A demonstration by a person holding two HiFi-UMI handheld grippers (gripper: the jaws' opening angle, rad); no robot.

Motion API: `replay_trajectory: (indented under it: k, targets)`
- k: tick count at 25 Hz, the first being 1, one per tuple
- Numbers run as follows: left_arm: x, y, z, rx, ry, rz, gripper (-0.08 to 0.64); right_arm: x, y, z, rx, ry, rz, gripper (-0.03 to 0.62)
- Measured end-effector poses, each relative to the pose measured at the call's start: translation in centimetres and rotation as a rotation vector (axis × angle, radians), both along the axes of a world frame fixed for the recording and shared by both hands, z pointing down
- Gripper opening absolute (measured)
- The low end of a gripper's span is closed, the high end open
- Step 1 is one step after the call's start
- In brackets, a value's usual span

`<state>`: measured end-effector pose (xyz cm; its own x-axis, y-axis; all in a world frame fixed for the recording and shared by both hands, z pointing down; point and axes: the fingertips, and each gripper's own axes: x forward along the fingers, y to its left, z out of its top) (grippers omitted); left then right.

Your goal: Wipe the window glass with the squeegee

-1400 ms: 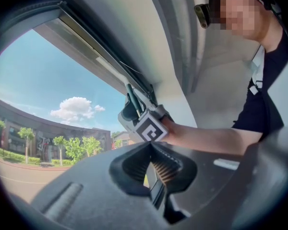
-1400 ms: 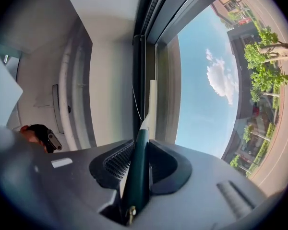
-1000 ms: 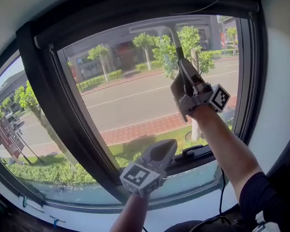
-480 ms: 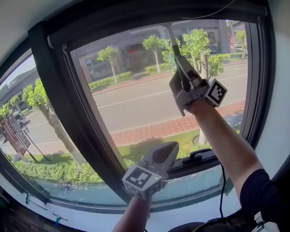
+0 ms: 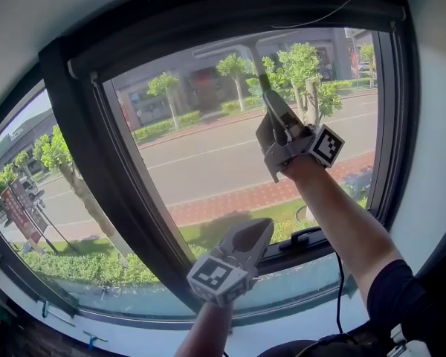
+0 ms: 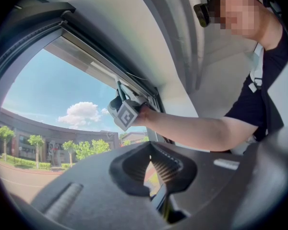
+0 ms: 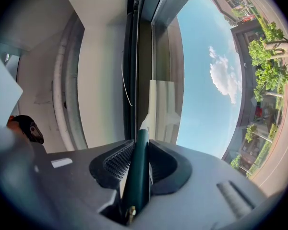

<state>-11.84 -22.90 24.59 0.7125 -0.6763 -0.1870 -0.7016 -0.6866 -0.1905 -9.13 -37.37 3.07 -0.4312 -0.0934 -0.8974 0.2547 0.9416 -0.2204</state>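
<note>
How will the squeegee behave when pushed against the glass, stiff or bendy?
The squeegee handle is thin and long, so likely light, and may flex slightly. The right gripper jaws pinch only its end, so it could pivot under pressure.

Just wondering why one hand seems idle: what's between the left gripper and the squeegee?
Only bare window glass, as the head view shows: the left gripper sits low, and the right gripper holds the squeegee up high.

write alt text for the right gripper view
The right gripper is shut on the dark green handle of the squeegee, which runs up toward the top edge of the window glass. Blue sky, a cloud and street trees show outside.
</note>
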Motion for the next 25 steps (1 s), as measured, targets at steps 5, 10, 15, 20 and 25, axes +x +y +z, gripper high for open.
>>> replay_trajectory:
  k: [5,10,15,20,25]
  targets:
    - [0.1,0.1,0.6,-0.013,-0.002,0.002,0.002,0.0,0.2,1.2,-0.01,-0.008,0.0,0.098]
    - [-0.2,0.1,1.2,-0.022,0.002,-0.003,0.002,0.0,0.3,2.9,-0.019,-0.019,0.002,0.098]
    - [-0.6,0.1,1.6,-0.032,0.008,-0.007,0.003,0.0,0.4,4.5,-0.023,-0.028,0.004,0.098]
    - [-0.8,0.1,2.2,-0.043,0.011,-0.005,0.002,0.1,0.4,6.1,-0.032,-0.03,0.006,0.1]
    - [-0.8,0.2,2.4,-0.05,0.011,-0.002,0.002,0.0,0.7,7.5,-0.038,-0.037,0.004,0.1]
